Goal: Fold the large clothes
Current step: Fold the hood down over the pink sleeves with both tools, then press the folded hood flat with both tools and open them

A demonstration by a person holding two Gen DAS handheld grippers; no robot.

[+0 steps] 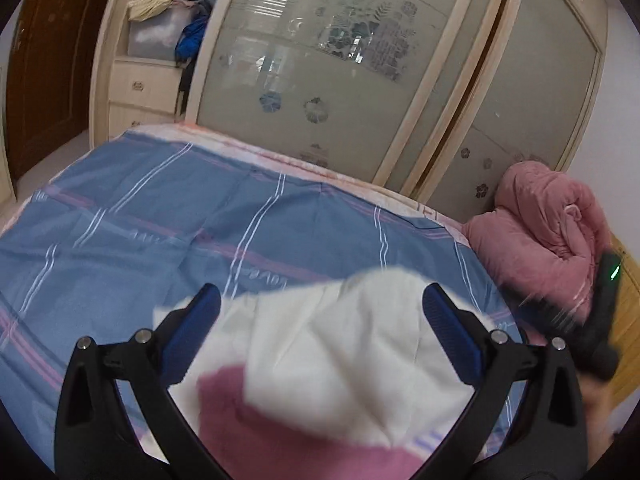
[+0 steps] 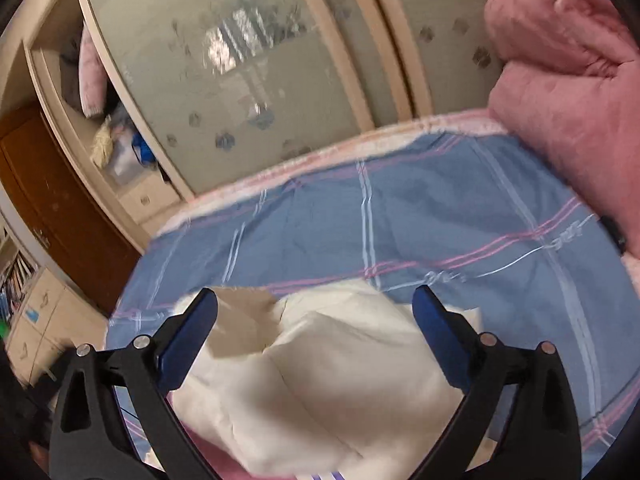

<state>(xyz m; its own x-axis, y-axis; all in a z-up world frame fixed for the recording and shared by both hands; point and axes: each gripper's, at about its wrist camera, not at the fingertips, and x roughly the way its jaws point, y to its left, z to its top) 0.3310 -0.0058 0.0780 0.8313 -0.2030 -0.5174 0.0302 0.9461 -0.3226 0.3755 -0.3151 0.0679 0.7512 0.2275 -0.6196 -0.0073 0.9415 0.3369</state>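
A white garment with a magenta part lies bunched on the blue plaid bedsheet, blurred by motion. My left gripper hangs above it, its blue pads wide apart and touching nothing. In the right wrist view the same white garment lies crumpled on the bedsheet below my right gripper, which also stands open and clear of the cloth. The right gripper's dark body shows blurred at the right edge of the left wrist view.
A rolled pink quilt sits at the bed's far right corner. A wardrobe with frosted sliding doors stands behind the bed, with stuffed open shelves and drawers. A brown door is to the left.
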